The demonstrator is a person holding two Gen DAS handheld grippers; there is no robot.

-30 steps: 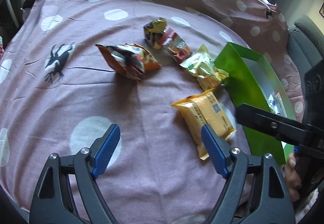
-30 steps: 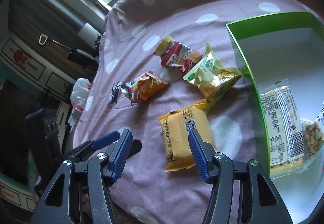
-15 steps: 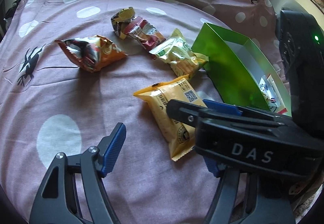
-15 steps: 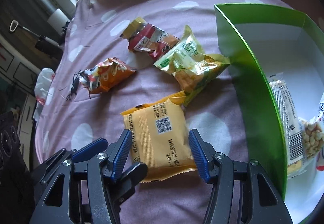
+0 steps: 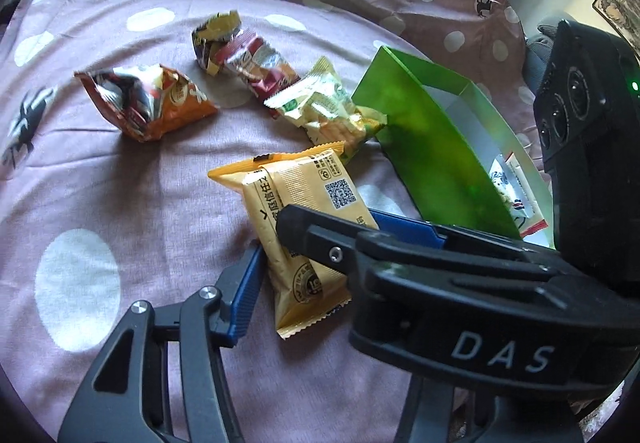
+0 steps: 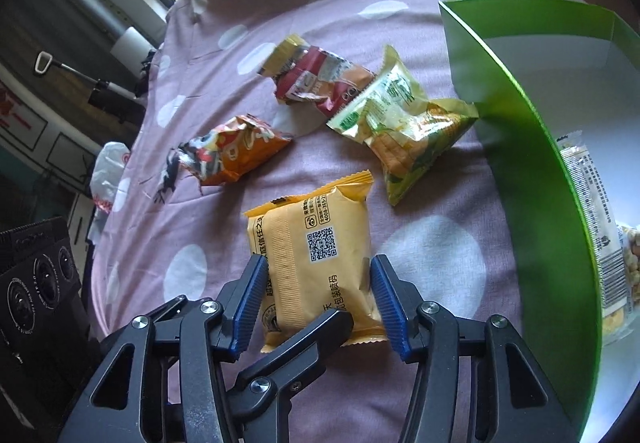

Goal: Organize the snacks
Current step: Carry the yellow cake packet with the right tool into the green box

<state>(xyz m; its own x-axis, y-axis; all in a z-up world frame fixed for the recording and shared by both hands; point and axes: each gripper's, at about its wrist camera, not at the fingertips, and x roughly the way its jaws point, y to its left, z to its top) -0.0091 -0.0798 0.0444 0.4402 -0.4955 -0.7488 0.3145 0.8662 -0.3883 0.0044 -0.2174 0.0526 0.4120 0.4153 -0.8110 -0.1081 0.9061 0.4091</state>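
The green box already holds at least a clear bag of peanuts, so some tidying is done. Four snacks lie outside it on the spotted purple cloth: an orange pack, a red pack, a green-and-yellow pack touching the box corner, and the yellow pack closest. The right hand-held gripper is closing, blue pads at both sides of the yellow pack. The left hand-held gripper is closing on it too.
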